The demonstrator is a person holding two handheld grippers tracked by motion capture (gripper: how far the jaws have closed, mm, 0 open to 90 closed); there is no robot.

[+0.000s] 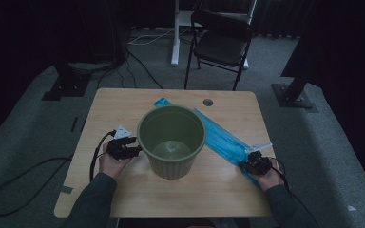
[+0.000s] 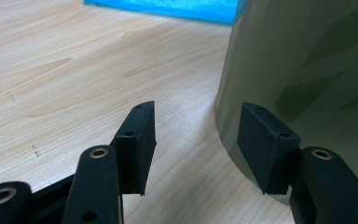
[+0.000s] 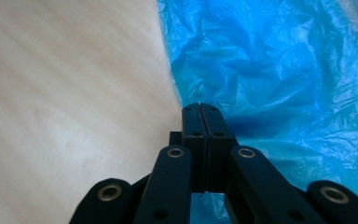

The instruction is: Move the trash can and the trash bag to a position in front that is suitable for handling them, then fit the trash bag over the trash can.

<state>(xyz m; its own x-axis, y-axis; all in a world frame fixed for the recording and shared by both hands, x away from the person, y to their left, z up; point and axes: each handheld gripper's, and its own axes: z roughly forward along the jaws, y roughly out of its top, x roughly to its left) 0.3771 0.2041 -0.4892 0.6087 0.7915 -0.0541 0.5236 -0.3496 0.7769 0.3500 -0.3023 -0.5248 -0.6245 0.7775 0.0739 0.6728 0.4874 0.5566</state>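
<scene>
Crinkling in glossy folds, the translucent blue plastic bag is pinched by the closed right gripper; the left gripper is held open beside the ribbed green bin.

No text, label, brand, number or sign can be read in these pictures.

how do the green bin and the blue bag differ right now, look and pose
The green bin stands upright and holds its ribbed, rigid shape; the blue bag lies flat and crumpled along the table.
The bin is matte olive; the bag is glossy, bright and thin.
The left gripper has open jaws beside the bin's wall; the right gripper has shut jaws at the bag's edge, though whether film is pinched is unclear.
Both rest on the same table.
</scene>
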